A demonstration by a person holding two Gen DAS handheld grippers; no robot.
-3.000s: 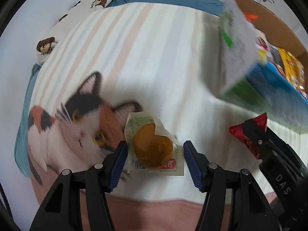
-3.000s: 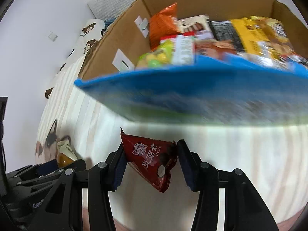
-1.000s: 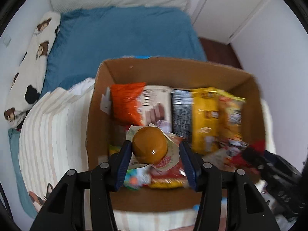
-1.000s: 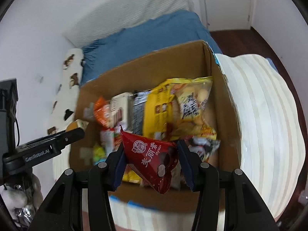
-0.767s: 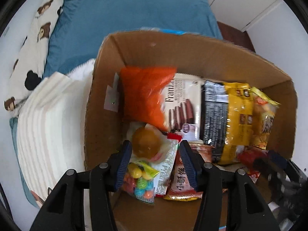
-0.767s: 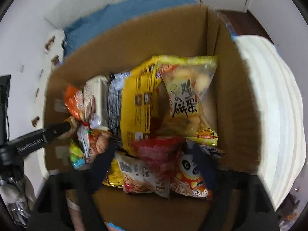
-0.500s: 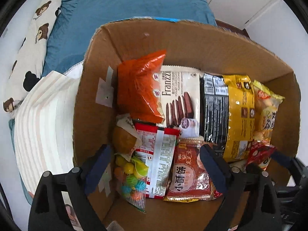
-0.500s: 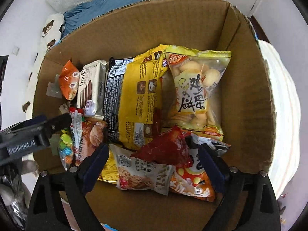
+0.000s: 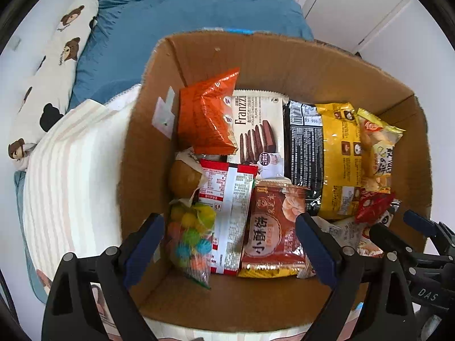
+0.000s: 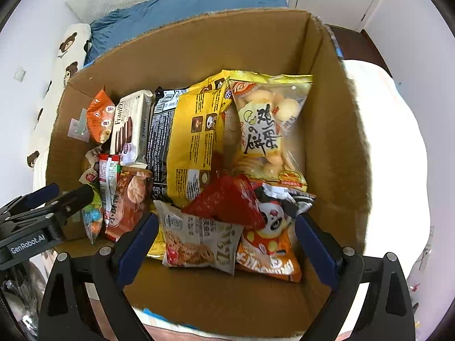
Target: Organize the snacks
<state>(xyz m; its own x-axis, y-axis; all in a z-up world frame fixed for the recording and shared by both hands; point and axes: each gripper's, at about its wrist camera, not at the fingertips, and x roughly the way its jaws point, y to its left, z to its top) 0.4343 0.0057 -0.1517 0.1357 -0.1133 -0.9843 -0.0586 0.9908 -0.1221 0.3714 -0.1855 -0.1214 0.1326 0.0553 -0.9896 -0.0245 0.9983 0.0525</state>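
I see a bed under a blue sheet with a bear-print pillow along the wall and a striped blanket beside the cardboard box. My left gripper hangs over the box's near left part with its jaws spread wide and nothing between them; my right gripper is likewise wide apart and empty over the near right part. The jelly cup lies in the box against the left wall, half covered by a red-and-white packet, with a candy bag just below it. The red pouch rests on top of the panda bag and a grey packet. Behind stand an orange bag, a wafer pack, a yellow bag and a biscuit bag. In the left view the right gripper covers the box's near right corner, and the pouch shows there only in part.
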